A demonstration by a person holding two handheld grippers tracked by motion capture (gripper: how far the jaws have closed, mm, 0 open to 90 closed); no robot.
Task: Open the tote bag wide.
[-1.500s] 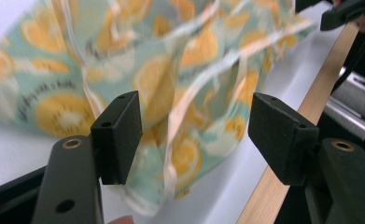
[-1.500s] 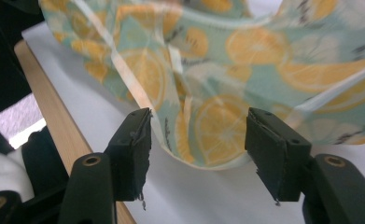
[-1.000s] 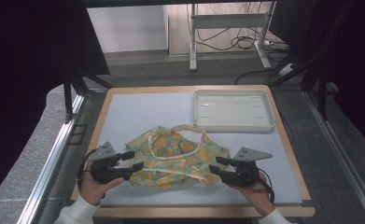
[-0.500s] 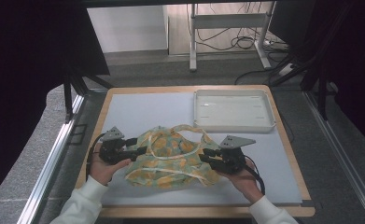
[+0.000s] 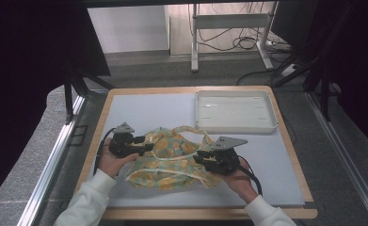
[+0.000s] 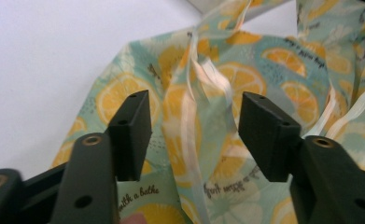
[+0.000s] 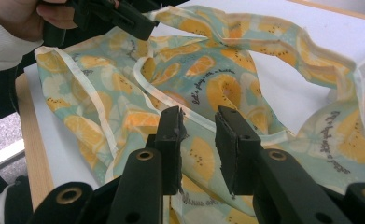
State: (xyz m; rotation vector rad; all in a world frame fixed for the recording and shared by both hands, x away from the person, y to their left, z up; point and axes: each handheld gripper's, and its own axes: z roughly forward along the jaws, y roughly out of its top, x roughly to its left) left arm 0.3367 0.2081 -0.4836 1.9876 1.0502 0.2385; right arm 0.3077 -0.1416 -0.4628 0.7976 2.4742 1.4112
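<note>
**Cloth in the Middle, Room Behind**

The crumpled lemon-print cloth [image 5: 172,157] filled the table's near middle. A white tray [image 5: 236,112] blocked the far right corner. Bare grey mat [image 5: 148,110] lay open at far left and to the cloth's right.

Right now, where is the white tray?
In the high view, the white tray sits at the table's far right, just beyond the lemon-print cloth.

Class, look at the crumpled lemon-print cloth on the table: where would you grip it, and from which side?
Probably the cream-edged hem of the lemon-print cloth at its outer sides, coming in level from left and right: the edges lie exposed while the middle is bunched.
</note>
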